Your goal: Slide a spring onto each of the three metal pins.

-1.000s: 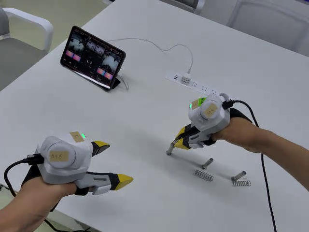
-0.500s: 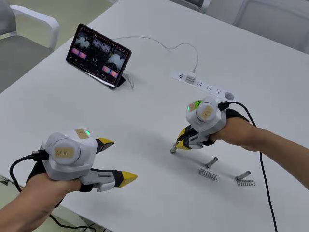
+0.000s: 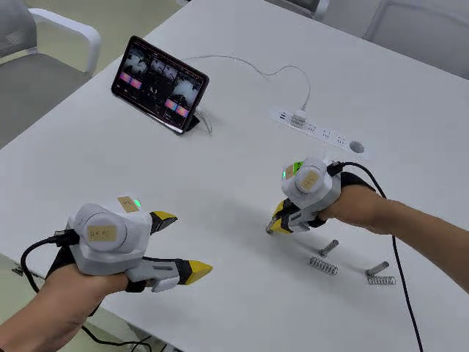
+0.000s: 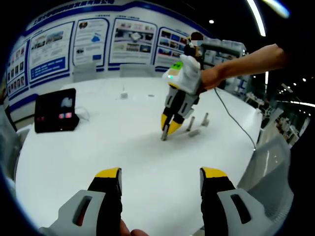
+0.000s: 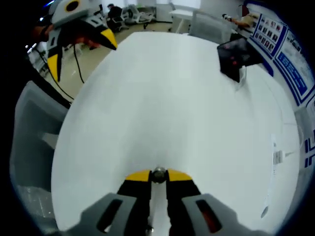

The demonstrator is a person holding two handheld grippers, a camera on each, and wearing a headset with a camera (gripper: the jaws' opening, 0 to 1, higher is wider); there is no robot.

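- Where the white table (image 3: 220, 169) runs along the near-left edge of the head view, the left gripper (image 3: 183, 244) hovers above the surface in the person's hand. Its yellow-tipped jaws are spread wide with nothing between them, and its own view shows the same broad gap over bare tabletop.
- Up-left, beyond the table, stands a grey chair (image 3: 44, 51) with a white armrest.
- Farther back on the table a tablet (image 3: 160, 84) is propped on its stand with the screen lit, and a white cable (image 3: 270, 72) runs from beside it across to the right.
- Right of centre, the right gripper (image 3: 277, 224) points down and to the left, its jaws pinched nearly together on a metal pin (image 3: 269, 229). In the right gripper view the pin's round end sits squarely between the two yellow tips. The pin is tilted with its free end low at the table; whether it touches the surface I cannot tell.
- Behind that gripper lies a white power strip (image 3: 322, 133) with a plug in it.
- Just right of the right gripper, a second pin (image 3: 329, 248) lies on the table, with a spring (image 3: 322, 265) just beside it on the near side.
- Farthest right, a third pin (image 3: 377, 268) lies with another spring (image 3: 381, 280) close beside it; neither spring is on a pin.
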